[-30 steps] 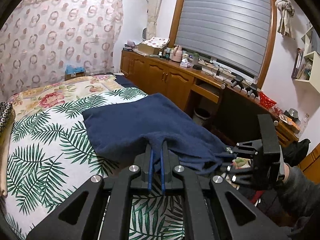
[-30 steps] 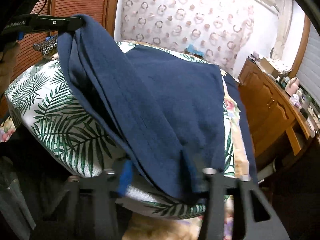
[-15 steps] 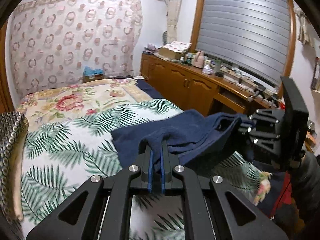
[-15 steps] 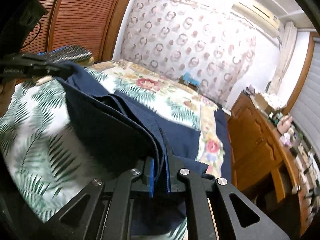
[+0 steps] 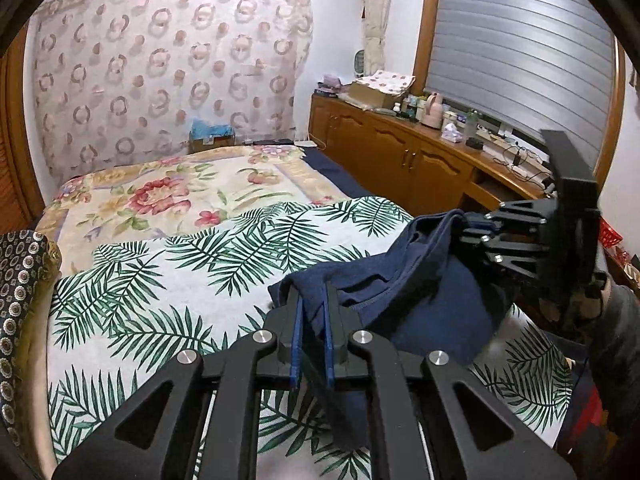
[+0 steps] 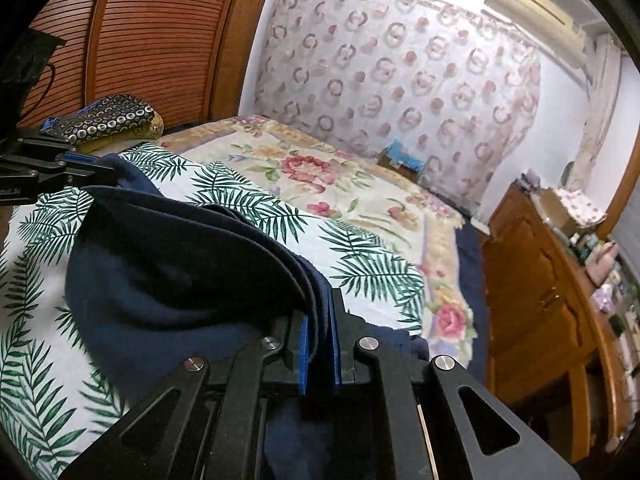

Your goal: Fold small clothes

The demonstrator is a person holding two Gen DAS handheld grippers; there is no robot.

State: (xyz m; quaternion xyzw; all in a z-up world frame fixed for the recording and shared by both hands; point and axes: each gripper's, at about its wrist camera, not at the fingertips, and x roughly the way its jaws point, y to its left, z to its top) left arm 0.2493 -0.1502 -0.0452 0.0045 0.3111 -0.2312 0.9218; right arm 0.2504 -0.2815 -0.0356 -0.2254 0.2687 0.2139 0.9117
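A dark navy garment (image 5: 424,296) hangs bunched between my two grippers above the bed, its lower part sagging onto the palm-leaf sheet (image 5: 192,264). My left gripper (image 5: 313,312) is shut on one edge of it. My right gripper (image 6: 319,320) is shut on several stacked layers of the same cloth (image 6: 172,272). In the left wrist view the right gripper (image 5: 476,228) holds the cloth at the right. In the right wrist view the left gripper (image 6: 96,172) holds it at the far left.
The bed carries a floral cover (image 5: 168,192) farther back and a dark ring-patterned pillow (image 5: 20,280) at its left edge. A wooden cabinet run (image 5: 404,152) with clutter on top stands along the right. A wooden louvred door (image 6: 140,32) is behind the pillow.
The garment lay spread flat on the bed a second ago; both grippers have lifted it and come closer together, so it now hangs bunched and folded between them.
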